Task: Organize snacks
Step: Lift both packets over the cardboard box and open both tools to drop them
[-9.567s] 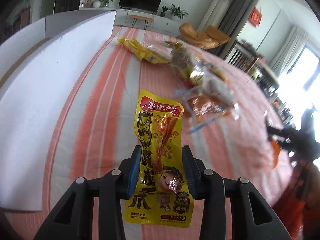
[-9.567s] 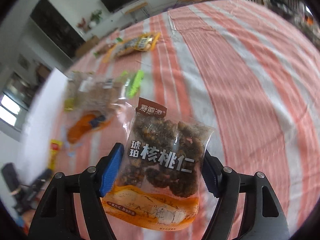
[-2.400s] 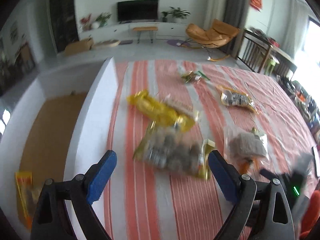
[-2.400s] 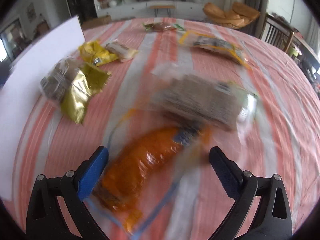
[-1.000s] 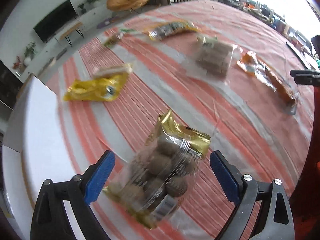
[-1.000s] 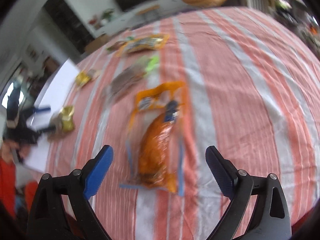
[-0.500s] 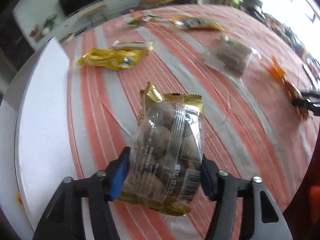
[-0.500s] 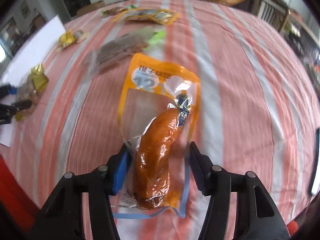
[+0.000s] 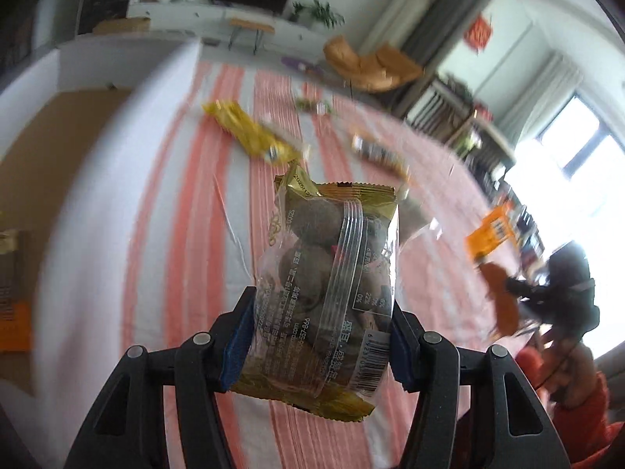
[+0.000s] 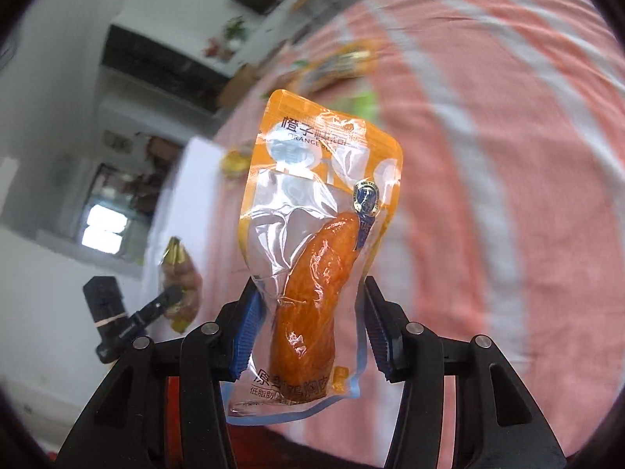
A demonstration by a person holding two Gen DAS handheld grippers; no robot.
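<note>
My left gripper [image 9: 318, 332] is shut on a gold and clear bag of brown round snacks [image 9: 332, 269] and holds it upright above the striped cloth [image 9: 203, 211]. My right gripper [image 10: 310, 336] is shut on an orange and clear pouch with an orange chicken piece [image 10: 316, 242], also lifted off the cloth [image 10: 488, 156]. In the left wrist view the right gripper [image 9: 547, 293] with its orange pouch [image 9: 494, 234] shows at far right. In the right wrist view the left gripper [image 10: 156, 306] with the gold bag [image 10: 177, 277] shows at lower left.
A white box with a brown cardboard floor [image 9: 58, 129] stands at the left, with packets inside at its near end [image 9: 11, 281]. A yellow packet [image 9: 250, 136], a green packet [image 9: 312, 105] and a gold packet [image 9: 379, 152] lie farther back on the cloth.
Both grippers have lifted their packets off the cloth and tilted up. Half a second ago both packets were gripped low over the cloth.
</note>
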